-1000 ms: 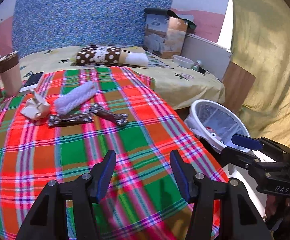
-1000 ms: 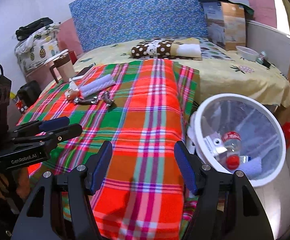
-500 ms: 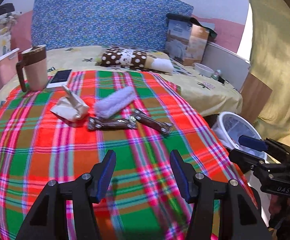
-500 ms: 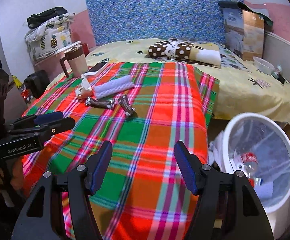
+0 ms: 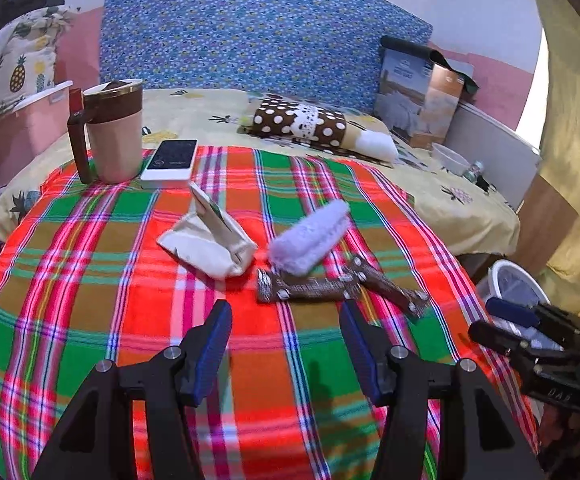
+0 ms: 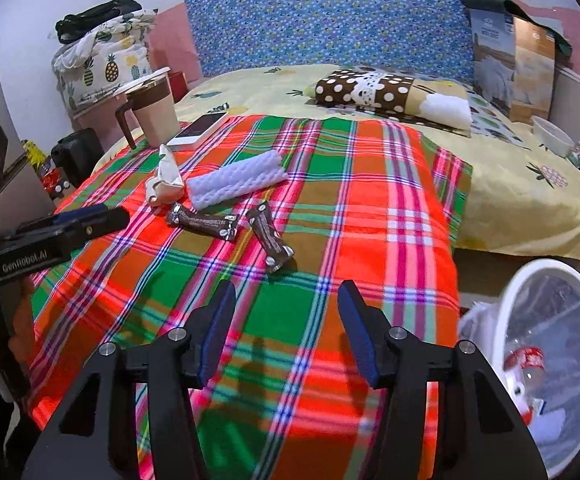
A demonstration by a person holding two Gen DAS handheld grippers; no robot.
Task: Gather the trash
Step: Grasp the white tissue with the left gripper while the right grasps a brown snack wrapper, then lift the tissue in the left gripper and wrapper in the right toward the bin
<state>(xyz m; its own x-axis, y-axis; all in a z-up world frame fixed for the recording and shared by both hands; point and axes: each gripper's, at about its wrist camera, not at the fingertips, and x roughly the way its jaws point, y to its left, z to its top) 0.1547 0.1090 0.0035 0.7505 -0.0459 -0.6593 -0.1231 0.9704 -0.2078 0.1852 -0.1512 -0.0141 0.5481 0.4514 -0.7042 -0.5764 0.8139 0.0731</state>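
Observation:
Trash lies on the plaid blanket (image 5: 89,280): a crumpled cream carton (image 5: 209,242), a white foam sleeve (image 5: 310,236) and two brown wrappers (image 5: 310,290) (image 5: 390,286). My left gripper (image 5: 285,344) is open and empty, just short of the wrappers. My right gripper (image 6: 285,328) is open and empty, nearer the bed's edge; the wrappers (image 6: 201,222) (image 6: 269,236), foam sleeve (image 6: 235,180) and carton (image 6: 165,178) lie ahead to its left. The white bin (image 6: 514,300) with a clear liner holds a bottle and scraps at the right.
A brown-lidded mug (image 5: 113,132) and a phone (image 5: 171,162) stand at the blanket's far left. A polka-dot pillow (image 5: 302,124), a cardboard box (image 5: 418,92) and a small bowl (image 5: 448,158) lie behind. Bags are piled at the left (image 6: 101,60).
Both grippers have swung left, away from the bin and toward the trash on the blanket. The trash now sits closer and more central in the left wrist view. Both stay open.

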